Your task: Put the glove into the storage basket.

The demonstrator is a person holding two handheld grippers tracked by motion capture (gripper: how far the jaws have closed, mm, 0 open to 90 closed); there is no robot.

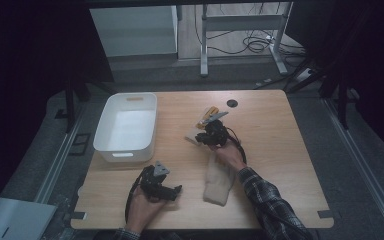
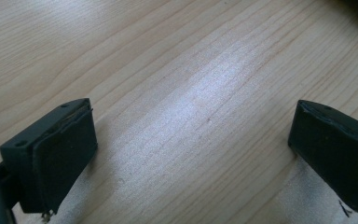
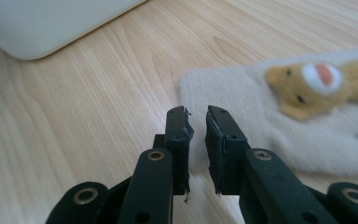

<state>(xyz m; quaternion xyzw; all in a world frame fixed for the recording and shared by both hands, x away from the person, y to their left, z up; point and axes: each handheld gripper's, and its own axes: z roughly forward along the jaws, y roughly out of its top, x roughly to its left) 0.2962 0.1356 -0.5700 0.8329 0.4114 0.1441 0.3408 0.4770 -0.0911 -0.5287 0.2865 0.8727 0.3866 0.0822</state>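
Wooden table (image 1: 280, 150) is sitting in a dim room, white bin (image 1: 126, 127) at its left. Left gripper (image 2: 191, 140) is hovering wide open over bare wood. Right gripper (image 3: 196, 123) is nearly closing, empty, at the cream sock (image 3: 261, 116); pinching its edge might slip.

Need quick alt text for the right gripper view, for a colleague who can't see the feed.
The right gripper, jaws nearly closed with nothing between them, hovers over a wooden table at the edge of a cream knitted cloth bearing a yellow bear figure. A white bin shows at the upper left.
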